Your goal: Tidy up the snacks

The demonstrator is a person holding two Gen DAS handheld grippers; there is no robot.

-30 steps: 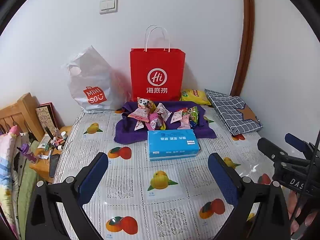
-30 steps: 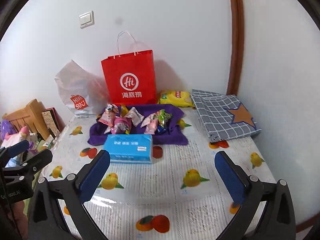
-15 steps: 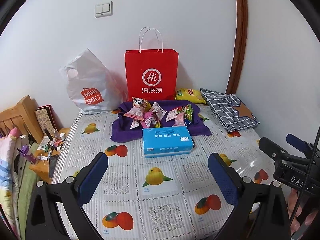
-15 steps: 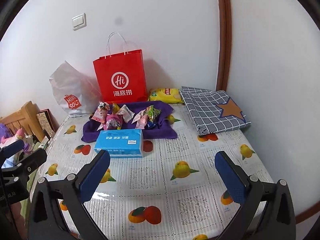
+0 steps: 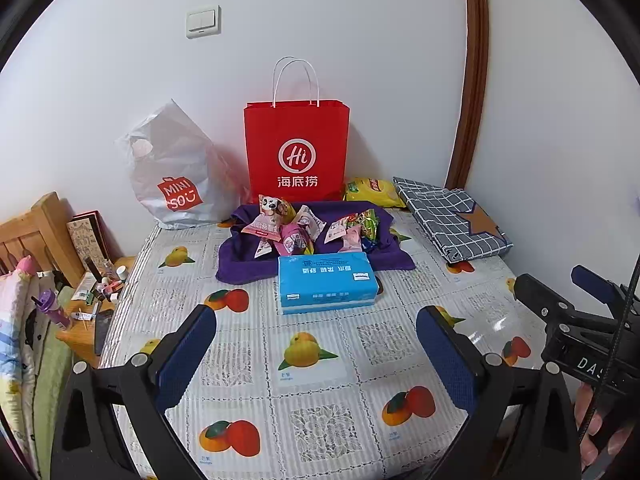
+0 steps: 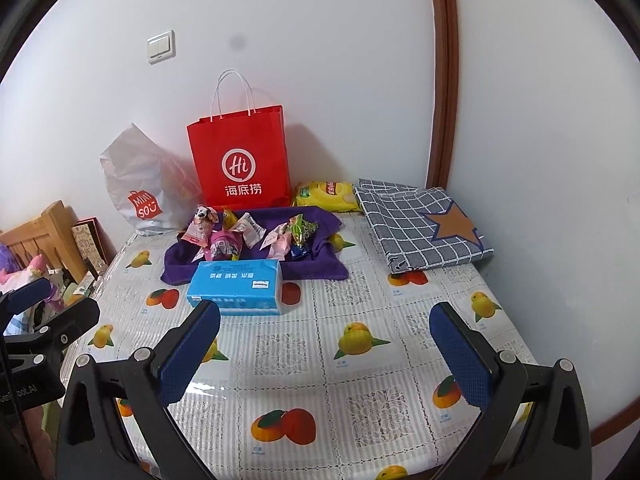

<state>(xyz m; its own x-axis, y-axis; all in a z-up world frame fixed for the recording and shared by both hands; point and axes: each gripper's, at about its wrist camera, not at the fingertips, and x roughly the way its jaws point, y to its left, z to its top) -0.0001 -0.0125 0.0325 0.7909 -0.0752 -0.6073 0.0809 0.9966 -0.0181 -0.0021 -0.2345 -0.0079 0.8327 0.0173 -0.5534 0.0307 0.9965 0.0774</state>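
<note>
- Grippers: we hold the left gripper (image 5: pixel 316 354) and the right gripper (image 6: pixel 324 354) low over the near end of the table (image 5: pixel 320 404), well short of the tissue box (image 5: pixel 327 282); both have their jaws spread wide and nothing between the pads, which we judge leaves either free to close on a packet.
- Tissue box: blue, lying flat, our landmark, touching the near edge of the purple cloth (image 5: pixel 248 260).
- Snacks (image 5: pixel 310 226): small packets heaped loosely on the cloth just behind the box; we read the cloth as a catch-all that keeps them together.
- Yellow packet (image 5: pixel 372 191): behind and right of the box, off the cloth, against the wall.
- Red paper bag (image 5: pixel 297 152): upright directly behind the box, mouth up, a likely container.
- White plastic bag (image 5: pixel 176 172): behind and left of the box.
</note>
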